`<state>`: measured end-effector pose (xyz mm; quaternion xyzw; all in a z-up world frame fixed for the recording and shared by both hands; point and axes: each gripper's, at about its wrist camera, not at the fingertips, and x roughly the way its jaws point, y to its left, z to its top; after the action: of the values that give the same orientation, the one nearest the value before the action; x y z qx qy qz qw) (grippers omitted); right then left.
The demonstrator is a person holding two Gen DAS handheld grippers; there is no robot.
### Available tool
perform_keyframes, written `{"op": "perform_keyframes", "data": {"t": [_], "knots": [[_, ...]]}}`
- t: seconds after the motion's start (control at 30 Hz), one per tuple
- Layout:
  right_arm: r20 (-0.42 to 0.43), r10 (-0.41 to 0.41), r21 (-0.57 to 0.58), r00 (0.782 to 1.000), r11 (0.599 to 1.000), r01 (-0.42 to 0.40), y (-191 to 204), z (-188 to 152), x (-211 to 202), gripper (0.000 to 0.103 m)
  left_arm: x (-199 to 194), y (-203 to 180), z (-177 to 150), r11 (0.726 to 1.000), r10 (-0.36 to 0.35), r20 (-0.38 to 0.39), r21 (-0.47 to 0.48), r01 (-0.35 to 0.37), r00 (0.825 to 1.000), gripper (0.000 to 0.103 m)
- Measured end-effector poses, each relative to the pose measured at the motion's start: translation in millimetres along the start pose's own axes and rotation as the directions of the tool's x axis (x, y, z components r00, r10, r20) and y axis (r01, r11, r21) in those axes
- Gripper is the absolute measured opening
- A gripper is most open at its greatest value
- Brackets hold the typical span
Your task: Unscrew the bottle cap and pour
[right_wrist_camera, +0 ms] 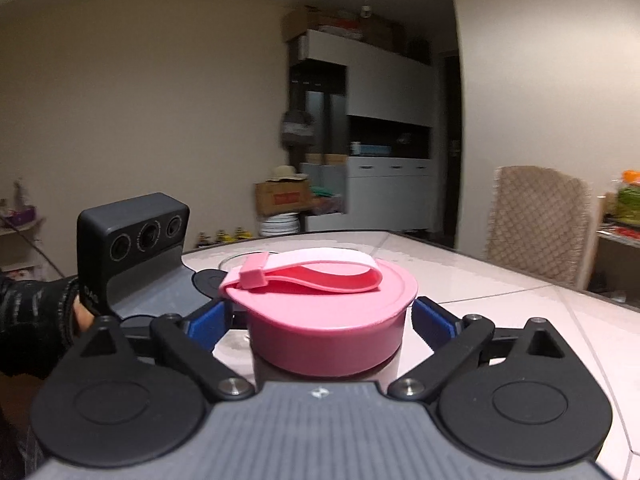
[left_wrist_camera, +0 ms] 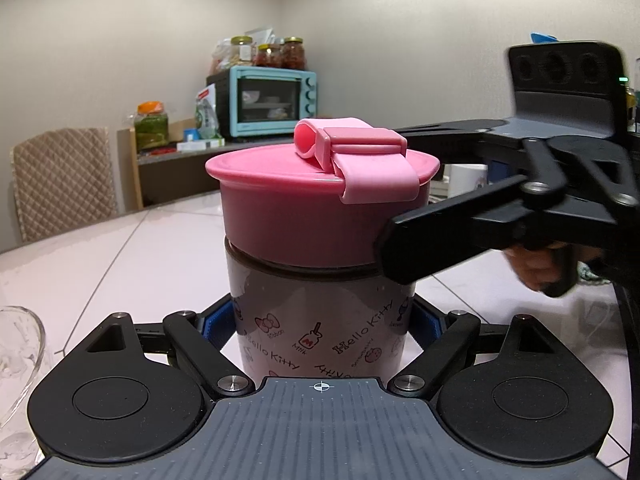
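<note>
Blue-padded left gripper (left_wrist_camera: pixel 322 326) clamps the upright Hello Kitty bottle (left_wrist_camera: pixel 320 332) low on its body; right gripper (right_wrist_camera: pixel 320 318) straddles the one pink cap (right_wrist_camera: pixel 326 320), pads just beside it, contact unclear. Bottle stands on a white tiled table (left_wrist_camera: pixel 120 256). Beyond: one teal toaster oven (left_wrist_camera: pixel 266 100), one quilted chair (left_wrist_camera: pixel 64 188)

So the bottle (left_wrist_camera: pixel 320 320) stands upright on the counter (left_wrist_camera: pixel 132 264), right between the left gripper (left_wrist_camera: pixel 322 326) fingers (left_wrist_camera: pixel 218 324), low on its body. The cap (left_wrist_camera: pixel 304 216) sits on top, with the right gripper (right_wrist_camera: pixel 320 316) fingers (right_wrist_camera: pixel 432 316) either side of it. A glass (left_wrist_camera: pixel 16 356) sits just left of the left fingers. Chair (left_wrist_camera: pixel 64 184) and toaster oven (left_wrist_camera: pixel 268 100) are way behind.
</note>
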<state>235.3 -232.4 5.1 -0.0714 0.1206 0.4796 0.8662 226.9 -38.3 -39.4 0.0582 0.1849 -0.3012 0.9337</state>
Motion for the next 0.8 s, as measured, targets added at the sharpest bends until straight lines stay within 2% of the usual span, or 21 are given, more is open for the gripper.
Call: {"op": "perform_keyframes", "data": {"t": [0.13,0.3,0.43,0.8], "knots": [[-0.002,-0.092,0.012,0.996,0.996,0.092,15.4,0.8,-7.7,0.098,-1.2,3.1,-0.7,1.000,-0.003,0.002,0.000,0.003,1.000,0.090],[0.010,-0.206,0.021,0.978,0.978,0.206,41.5,-5.4,-5.9,0.098,-2.4,4.9,-1.4,1.000,-0.004,0.003,0.000,0.004,1.000,0.090],[0.036,-0.240,0.056,0.970,0.970,0.237,51.0,-8.2,0.5,0.098,-3.1,6.5,-1.9,1.000,-0.004,0.003,0.001,0.004,1.000,0.090],[0.017,-0.321,0.099,0.947,0.943,0.318,53.6,-11.2,18.3,0.098,-2.8,7.9,-1.7,1.000,-0.003,0.002,0.002,0.003,1.000,0.090]]}}
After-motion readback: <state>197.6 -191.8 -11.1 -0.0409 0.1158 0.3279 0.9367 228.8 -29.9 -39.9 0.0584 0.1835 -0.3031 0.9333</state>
